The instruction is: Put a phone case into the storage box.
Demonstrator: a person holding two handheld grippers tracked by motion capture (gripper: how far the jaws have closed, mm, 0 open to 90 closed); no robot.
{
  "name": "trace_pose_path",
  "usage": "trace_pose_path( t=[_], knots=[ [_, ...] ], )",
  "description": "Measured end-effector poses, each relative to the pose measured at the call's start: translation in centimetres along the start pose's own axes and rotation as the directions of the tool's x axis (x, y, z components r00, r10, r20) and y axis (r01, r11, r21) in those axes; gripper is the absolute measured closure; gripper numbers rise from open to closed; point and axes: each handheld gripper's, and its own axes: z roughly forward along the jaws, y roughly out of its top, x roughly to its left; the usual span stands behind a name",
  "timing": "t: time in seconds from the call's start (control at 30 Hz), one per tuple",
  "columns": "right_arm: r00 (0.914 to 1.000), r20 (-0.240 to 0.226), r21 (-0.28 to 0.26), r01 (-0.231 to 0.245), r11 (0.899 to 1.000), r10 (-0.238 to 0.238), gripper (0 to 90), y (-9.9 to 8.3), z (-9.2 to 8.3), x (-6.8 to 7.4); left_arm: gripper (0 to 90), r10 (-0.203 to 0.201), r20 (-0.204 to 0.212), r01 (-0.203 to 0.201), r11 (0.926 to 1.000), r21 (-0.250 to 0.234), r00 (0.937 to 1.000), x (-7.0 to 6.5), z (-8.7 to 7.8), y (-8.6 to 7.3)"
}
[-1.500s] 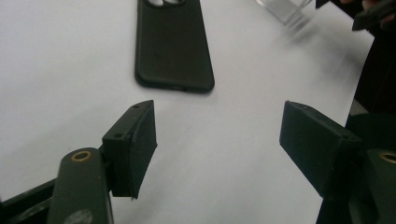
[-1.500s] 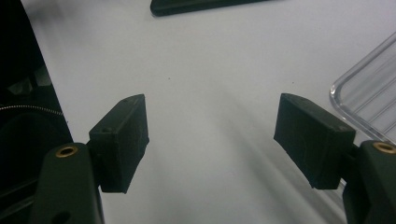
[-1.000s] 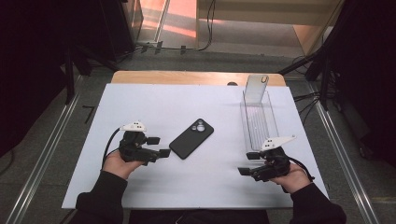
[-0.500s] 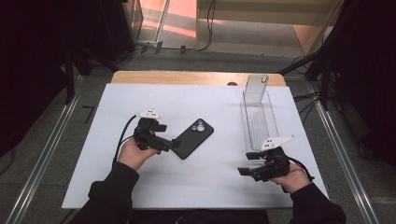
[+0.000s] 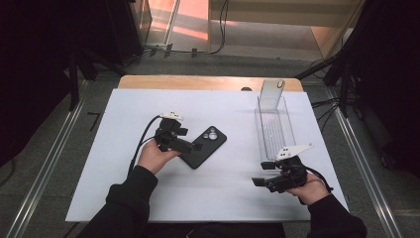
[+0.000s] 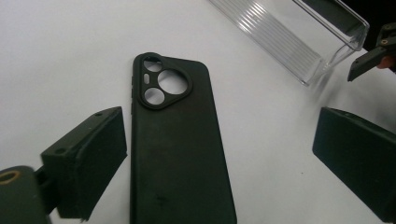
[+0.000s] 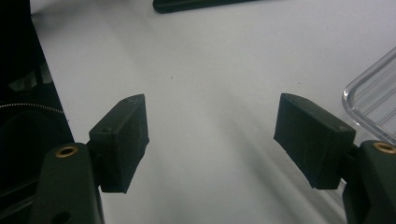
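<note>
- On the left, the left gripper (image 5: 194, 146) rests low over the white counter (image 5: 124, 124), held in a hand with a dark sleeve. A black cable runs from its back toward the person.
- Its jaws stand wide apart and have just been opening. In the left gripper view the near end of the phone case lies between them, and neither pad presses on it.
- One black phone case (image 5: 204, 146) lies flat near the middle of the counter, its outer back facing up.
- Its long axis runs on a slant in the high view: the camera-cutout end points up and to the right, away from the person, and the plain end points down and to the left, at the left gripper.
- In the left gripper view the phone case (image 6: 175, 140) runs away from the camera, cutouts at the far end.
- To the right stands one clear plastic box (image 5: 274, 124), long and narrow, its lid raised at the far end. It is well apart from the phone case, with bare counter between them.
- At the far right, the right gripper (image 5: 262, 174) sits just in front of the box's near end. Its jaws are open wide with nothing between them.
- Two grippers, one case and one box in all.
</note>
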Motion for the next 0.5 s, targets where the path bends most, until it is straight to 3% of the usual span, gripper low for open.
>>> trace_pose_path(
  t=[0.17,0.4,0.5],
  knots=[
    [1.0000,-0.001,-0.005,0.005,1.000,-0.005,23.9,0.0,0.0,0.0,4.4,0.003,0.023,-0.003,1.0000,-0.008,0.9997,0.1,1.0,0.4],
    [1.0000,0.004,-0.007,0.008,1.000,-0.008,23.9,0.1,0.0,0.0,4.4,0.012,0.006,-0.012,0.9998,0.014,0.9999,0.1,2.3,0.7],
    [0.9999,0.001,-0.007,0.010,1.000,-0.010,23.9,0.1,0.0,0.0,5.1,-0.004,0.004,0.004,0.9997,0.024,1.0000,0.1,2.9,0.7]
  ],
)
